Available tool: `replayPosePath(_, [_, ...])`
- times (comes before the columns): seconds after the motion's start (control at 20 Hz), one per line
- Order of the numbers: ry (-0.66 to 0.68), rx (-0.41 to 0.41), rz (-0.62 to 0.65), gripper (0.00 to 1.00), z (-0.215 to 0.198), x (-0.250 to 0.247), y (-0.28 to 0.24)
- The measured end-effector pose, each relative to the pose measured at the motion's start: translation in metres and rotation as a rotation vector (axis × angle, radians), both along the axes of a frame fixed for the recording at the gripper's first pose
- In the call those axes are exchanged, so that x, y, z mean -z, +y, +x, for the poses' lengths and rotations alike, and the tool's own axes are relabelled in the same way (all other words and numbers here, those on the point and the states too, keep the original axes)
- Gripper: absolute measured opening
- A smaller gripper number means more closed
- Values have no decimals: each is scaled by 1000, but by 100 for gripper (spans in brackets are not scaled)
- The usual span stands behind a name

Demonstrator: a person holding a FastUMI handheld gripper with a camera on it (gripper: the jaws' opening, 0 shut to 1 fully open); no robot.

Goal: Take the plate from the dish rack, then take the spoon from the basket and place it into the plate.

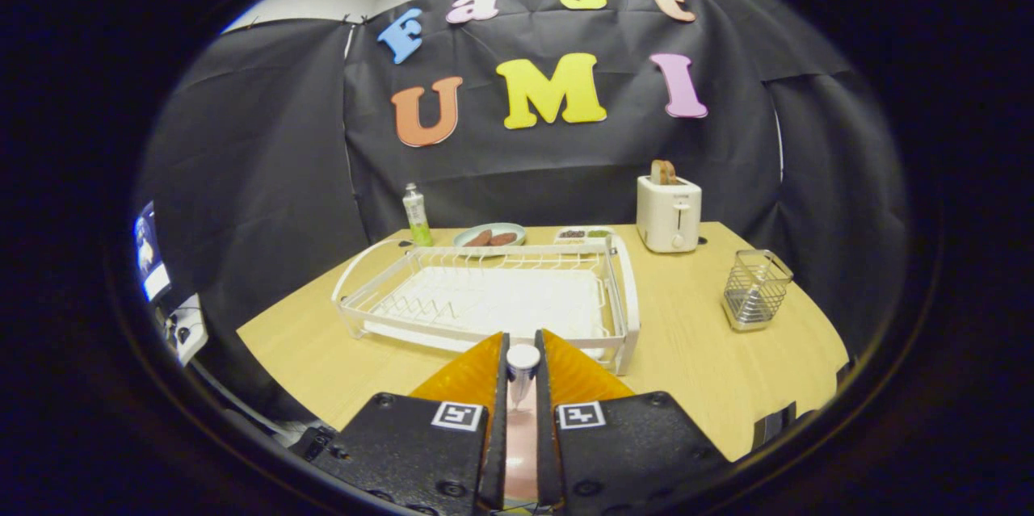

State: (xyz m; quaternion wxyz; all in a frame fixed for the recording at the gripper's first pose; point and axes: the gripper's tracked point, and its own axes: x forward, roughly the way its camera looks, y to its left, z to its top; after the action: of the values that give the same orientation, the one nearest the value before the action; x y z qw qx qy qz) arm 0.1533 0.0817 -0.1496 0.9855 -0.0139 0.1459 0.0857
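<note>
My gripper (522,375) is shut on the spoon (523,362). Its pale round end and shiny stem stand upright between the two fingers. Lower down in the gap between the fingers a pink surface shows, apparently the plate (521,451), most of it hidden by the gripper body. Just beyond the fingertips lies the white dish rack (485,298), with no dish in it. The wire basket (755,290) stands to the right of the rack, apart from it, and I see nothing inside it.
On the wooden table (687,354) behind the rack are a green bottle (417,215), a grey plate with sausages (489,237) and a small tray (583,234). A white toaster (668,213) with bread stands at the back right.
</note>
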Motion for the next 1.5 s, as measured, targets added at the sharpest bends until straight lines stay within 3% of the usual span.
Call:
replayPosePath(0.15, [27, 77, -16, 26, 14, 1, -29])
replayPosePath(0.2, [23, 98, -26, 37, 18, -2, -39])
replayPosePath(0.35, [-20, 140, -31, 44, 22, -18, -58])
replayPosePath(0.45, [-58, 139, -30, 70, 19, -30, -65])
replayPosePath(0.65, [-123, 175, -24, 100, 7, -54, -77])
replayPosePath(1.5, [-287, 234, 1, 100, -107, -157, -86])
